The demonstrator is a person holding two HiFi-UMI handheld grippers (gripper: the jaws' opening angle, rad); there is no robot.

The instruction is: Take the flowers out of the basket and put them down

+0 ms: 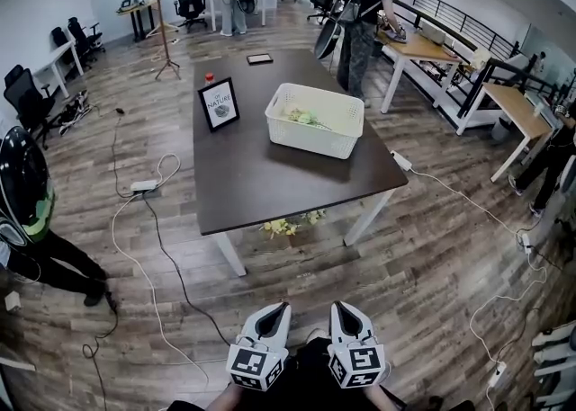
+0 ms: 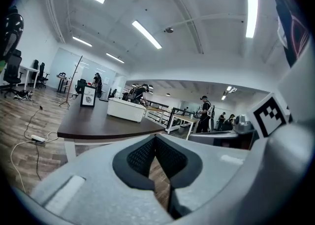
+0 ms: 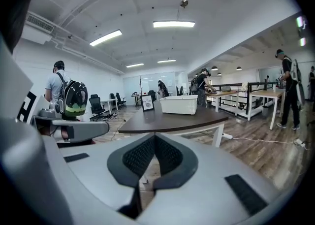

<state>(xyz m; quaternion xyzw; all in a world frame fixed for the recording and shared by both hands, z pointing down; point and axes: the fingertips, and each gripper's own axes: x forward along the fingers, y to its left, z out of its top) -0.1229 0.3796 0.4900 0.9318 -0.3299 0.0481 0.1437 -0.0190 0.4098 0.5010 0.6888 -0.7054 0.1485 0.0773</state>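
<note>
Both left gripper (image 1: 279, 308) and right gripper (image 1: 340, 307), jaws clenched empty, hang far from flowers (image 1: 301, 117) in the basket (image 1: 310, 141)

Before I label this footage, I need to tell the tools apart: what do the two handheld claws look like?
The left claw and right claw match: pale grey moulded shells tapering to a point, lined inside with black textured pads. Each carries a cube with black-and-white square markers at its rear.
</note>
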